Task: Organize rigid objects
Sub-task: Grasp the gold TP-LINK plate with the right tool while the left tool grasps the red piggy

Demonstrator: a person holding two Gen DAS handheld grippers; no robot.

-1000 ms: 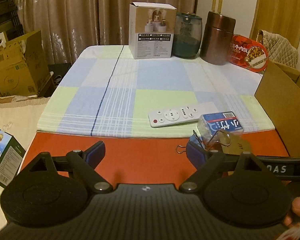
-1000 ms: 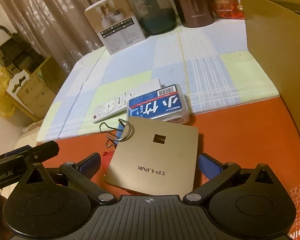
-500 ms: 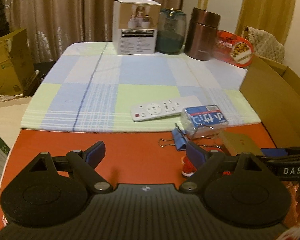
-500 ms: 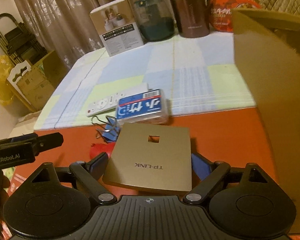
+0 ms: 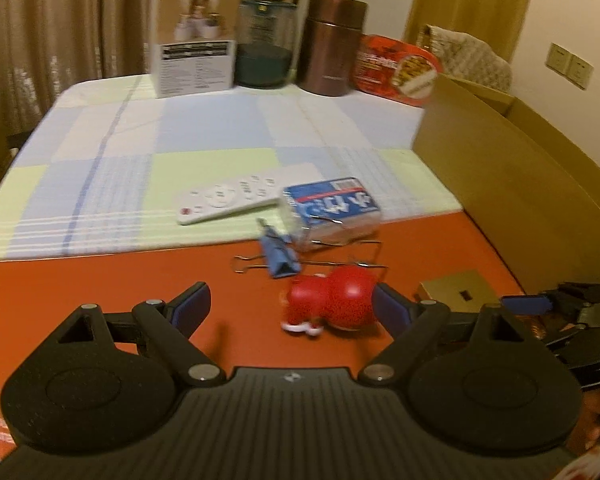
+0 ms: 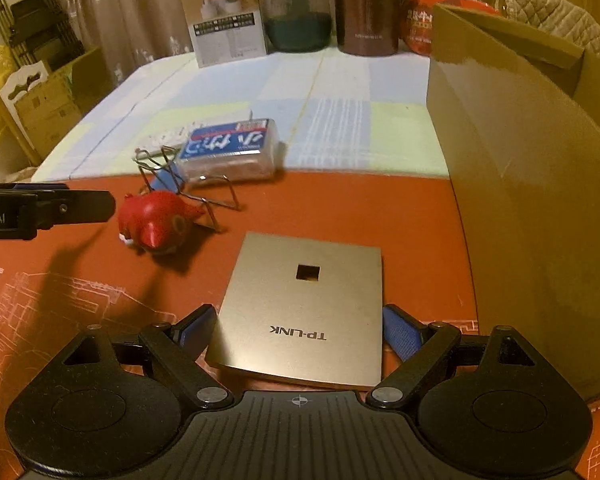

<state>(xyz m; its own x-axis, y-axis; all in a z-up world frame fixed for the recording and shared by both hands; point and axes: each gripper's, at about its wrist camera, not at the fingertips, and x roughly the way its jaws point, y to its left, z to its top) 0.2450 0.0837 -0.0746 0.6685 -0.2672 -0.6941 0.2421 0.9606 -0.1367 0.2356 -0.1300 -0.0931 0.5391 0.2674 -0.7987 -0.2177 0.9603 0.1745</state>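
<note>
Both cameras are pulling back from the desk point(image 6: 340, 208), so more of its orange-red surface is showing than half a second ago. The red toy point(image 5: 332, 304), barely peeking out then, is now sitting in full view of the left wrist camera, rounded and glossy, just beside the left claw's point(image 5: 292, 306) right fingertip; that claw is standing wide apart and holding nothing. Behind the toy, the blue binder clip point(image 5: 278, 254) with thin wire handles is lying next to the clear plastic box point(image 5: 332, 210) with its blue label, and the flat white remote point(image 5: 244, 198) is resting on the checked cloth point(image 5: 140, 140).

The right claw point(image 6: 298, 332) is spread apart on either side of the gold TP-LINK panel point(image 6: 304, 308), a flat, matte metallic square with a small square hole, lying on the desk; whether the pads are touching its edges cannot be told. A tall cardboard box point(image 6: 520, 168) is standing to the right.
</note>
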